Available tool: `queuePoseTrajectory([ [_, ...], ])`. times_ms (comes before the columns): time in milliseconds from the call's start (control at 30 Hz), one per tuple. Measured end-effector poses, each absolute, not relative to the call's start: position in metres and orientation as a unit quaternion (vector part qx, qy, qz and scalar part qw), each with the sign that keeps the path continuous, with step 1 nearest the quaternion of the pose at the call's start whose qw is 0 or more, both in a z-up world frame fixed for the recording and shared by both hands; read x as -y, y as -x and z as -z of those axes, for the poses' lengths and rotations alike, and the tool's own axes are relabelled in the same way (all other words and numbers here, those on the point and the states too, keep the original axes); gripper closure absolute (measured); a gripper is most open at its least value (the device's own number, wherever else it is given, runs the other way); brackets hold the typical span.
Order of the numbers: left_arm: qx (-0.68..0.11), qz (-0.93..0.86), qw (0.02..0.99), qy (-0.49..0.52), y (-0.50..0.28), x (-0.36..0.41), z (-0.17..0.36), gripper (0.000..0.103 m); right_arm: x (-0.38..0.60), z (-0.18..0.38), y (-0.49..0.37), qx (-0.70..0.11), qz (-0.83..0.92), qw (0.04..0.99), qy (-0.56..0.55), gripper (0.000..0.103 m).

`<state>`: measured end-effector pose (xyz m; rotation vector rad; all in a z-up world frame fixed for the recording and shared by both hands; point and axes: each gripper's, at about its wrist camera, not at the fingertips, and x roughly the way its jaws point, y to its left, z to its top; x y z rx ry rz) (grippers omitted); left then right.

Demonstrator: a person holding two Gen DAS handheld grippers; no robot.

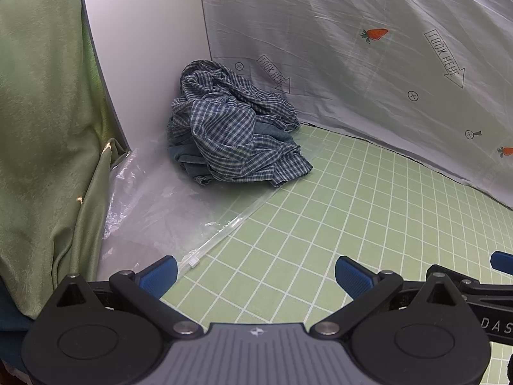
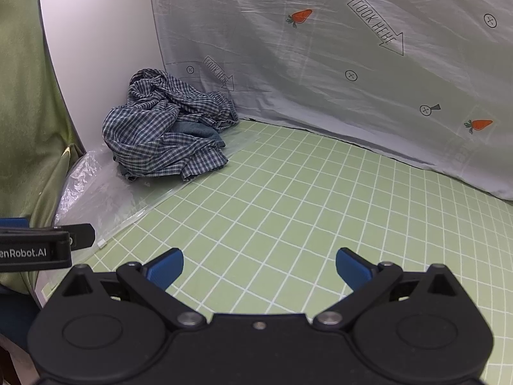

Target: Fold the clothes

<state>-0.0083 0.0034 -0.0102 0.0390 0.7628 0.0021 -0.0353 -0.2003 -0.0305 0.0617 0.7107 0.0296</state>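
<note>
A crumpled blue-and-white checked shirt (image 1: 231, 125) lies in a heap in the far left corner, over a darker blue denim garment (image 1: 269, 133). The heap also shows in the right wrist view (image 2: 160, 128), with the denim (image 2: 195, 130) poking out. My left gripper (image 1: 256, 276) is open and empty, low over the green grid mat, well short of the heap. My right gripper (image 2: 259, 268) is open and empty, beside the left one and also apart from the clothes.
A green grid mat (image 1: 320, 218) covers the table. A clear plastic zip bag (image 1: 166, 205) lies under and in front of the heap. A white board (image 1: 144, 48) and a grey carrot-print sheet (image 1: 352, 48) form the back walls. A green curtain (image 1: 41, 128) hangs at left.
</note>
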Motion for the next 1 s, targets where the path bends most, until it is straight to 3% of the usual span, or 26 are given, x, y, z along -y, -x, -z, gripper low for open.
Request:
queuePoseTrajectory([
  [1000, -0.383, -0.013, 0.924, -0.013, -0.03, -0.012, 0.006, 0.0, 0.197, 0.026, 0.012, -0.352, -0.008, 0.935, -0.039, 0.001],
])
